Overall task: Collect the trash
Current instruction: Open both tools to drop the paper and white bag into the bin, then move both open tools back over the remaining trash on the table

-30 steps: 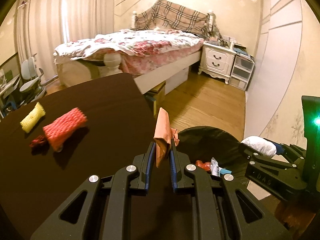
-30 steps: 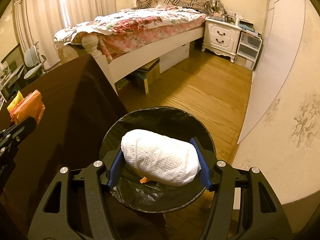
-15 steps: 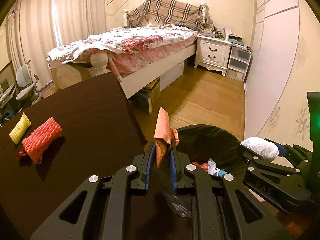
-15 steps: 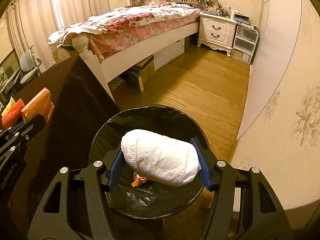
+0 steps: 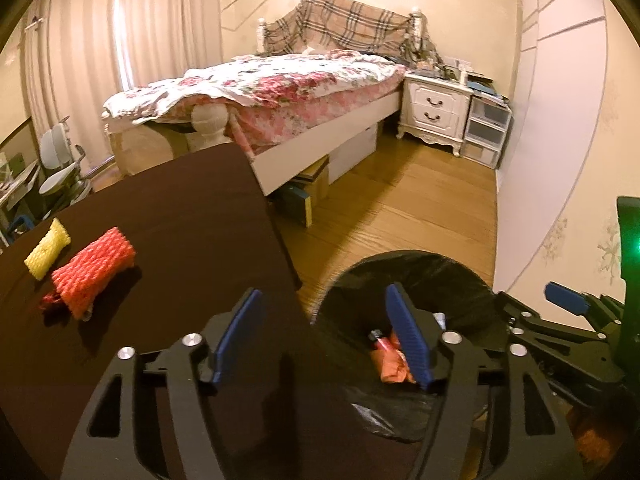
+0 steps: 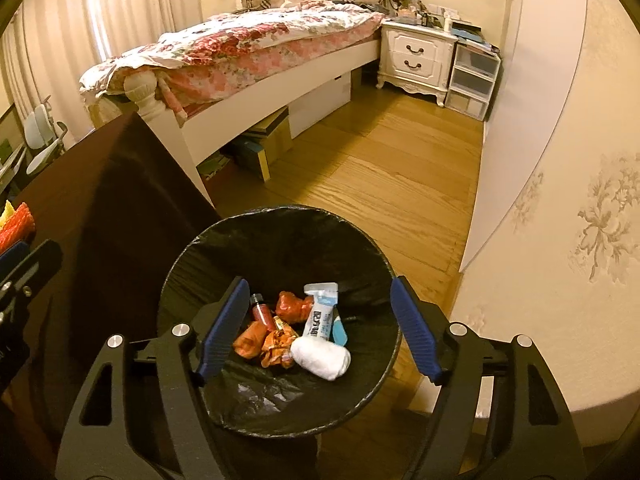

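Trash (image 6: 294,334) lies in the black-lined bin (image 6: 280,220) under my right tool (image 6: 316,334). Both tools, left (image 5: 324,336) included, are opening with nothing between them. Red netting (image 5: 94,266) sits on the desk (image 5: 180,208).

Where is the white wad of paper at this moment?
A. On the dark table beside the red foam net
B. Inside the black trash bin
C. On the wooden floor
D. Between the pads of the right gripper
B: the right wrist view shows the white wad of paper lying among wrappers inside the black trash bin.
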The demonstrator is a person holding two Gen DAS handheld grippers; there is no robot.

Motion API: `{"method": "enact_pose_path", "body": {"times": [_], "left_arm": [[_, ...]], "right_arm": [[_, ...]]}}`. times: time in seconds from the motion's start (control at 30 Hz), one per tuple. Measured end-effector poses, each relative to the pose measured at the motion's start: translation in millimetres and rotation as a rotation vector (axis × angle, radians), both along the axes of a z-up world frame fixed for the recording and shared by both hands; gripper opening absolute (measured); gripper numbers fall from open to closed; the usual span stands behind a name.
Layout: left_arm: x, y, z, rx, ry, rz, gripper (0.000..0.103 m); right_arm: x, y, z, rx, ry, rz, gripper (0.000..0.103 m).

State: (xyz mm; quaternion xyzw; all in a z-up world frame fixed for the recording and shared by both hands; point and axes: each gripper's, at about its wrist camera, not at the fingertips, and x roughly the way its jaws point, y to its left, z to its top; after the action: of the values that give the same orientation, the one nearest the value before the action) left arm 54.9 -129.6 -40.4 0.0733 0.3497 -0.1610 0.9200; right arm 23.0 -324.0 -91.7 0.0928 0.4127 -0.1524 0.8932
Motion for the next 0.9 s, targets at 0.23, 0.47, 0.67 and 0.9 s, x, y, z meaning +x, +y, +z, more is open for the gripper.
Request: {"method": "enact_pose_path", "body": {"times": [0.23,0.47,0.67,0.9], "left_arm": [[0,39,5,-0.003,-0.007,0.093,0.070],[1,102,5,0.019,-0.023,0.237,0.071],[4,161,-1,0.054,-0.008,0.374,0.071],[-1,224,-11,0.079,0.037,0.506,0.071]], "right_arm": [[7,32,10,-0.002,-0.007,0.047,0.073],[24,95,21,0.026,-0.020,0.163,0.077],[42,167,25,0.045,-0.021,0.306,0.077],[58,250,25,0.035,-0.005,0.471,0.077]]}}
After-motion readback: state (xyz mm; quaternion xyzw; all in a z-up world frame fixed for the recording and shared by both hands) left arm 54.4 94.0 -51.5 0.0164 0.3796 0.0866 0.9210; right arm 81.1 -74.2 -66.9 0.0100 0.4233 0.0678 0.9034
